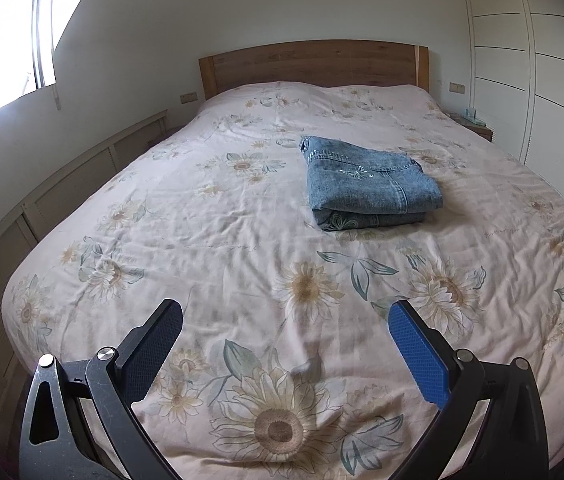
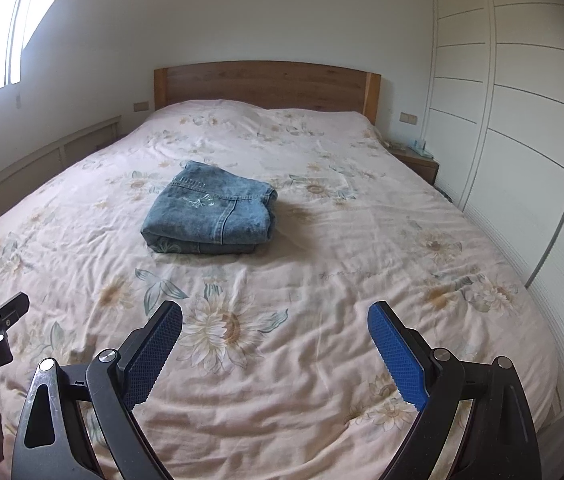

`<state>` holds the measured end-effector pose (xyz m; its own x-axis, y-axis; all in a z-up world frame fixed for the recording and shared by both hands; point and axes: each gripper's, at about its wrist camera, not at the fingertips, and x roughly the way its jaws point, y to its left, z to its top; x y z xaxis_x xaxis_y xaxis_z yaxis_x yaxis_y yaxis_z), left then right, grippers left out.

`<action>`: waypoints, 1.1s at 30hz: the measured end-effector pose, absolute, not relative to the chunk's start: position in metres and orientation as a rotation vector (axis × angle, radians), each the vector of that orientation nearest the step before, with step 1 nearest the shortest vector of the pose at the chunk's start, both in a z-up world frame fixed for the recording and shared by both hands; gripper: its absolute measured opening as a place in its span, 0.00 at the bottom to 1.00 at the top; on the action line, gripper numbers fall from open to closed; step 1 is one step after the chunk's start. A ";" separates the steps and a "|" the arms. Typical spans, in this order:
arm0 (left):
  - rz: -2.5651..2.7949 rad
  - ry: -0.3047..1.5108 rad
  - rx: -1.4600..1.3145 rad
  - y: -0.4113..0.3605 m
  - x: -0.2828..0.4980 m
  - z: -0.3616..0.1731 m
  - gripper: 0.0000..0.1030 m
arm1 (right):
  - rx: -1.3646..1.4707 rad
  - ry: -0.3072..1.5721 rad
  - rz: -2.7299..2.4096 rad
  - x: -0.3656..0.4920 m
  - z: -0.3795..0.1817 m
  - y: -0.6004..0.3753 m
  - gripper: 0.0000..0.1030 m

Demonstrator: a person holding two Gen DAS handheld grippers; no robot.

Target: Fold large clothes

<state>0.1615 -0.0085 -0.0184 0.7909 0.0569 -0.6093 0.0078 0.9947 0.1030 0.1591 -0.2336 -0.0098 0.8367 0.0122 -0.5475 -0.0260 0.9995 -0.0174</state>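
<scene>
Left wrist view: folded blue jeans (image 1: 370, 184) lie compact on floral bedspread (image 1: 201, 240); left gripper (image 1: 286, 344), right gripper (image 2: 275, 344) spread wide, empty.

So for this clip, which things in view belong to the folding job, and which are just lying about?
Part of the job:
- folded jeans, lying on the bed
- left hand-held gripper, open, empty
- right hand-held gripper, open, empty
- floral bedspread, the work surface

Just lying about:
- wooden headboard
- bedside table with small items
- wardrobe
- window
</scene>
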 end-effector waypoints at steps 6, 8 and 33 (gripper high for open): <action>0.009 0.681 0.096 -0.012 0.173 -0.026 0.99 | 0.001 0.585 0.013 0.170 -0.017 -0.241 0.92; 0.001 0.681 0.095 -0.012 0.176 -0.026 0.99 | 0.003 0.585 0.009 0.172 -0.018 -0.243 0.92; -0.003 0.674 0.083 -0.014 0.176 -0.031 0.99 | 0.004 0.615 -0.018 0.170 -0.032 -0.252 0.92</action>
<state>0.1758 -0.0143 -0.0308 0.7813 0.0240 -0.6236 0.0296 0.9967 0.0754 0.1704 -0.2518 -0.0324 0.8165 -0.0159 -0.5771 0.0180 0.9998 -0.0020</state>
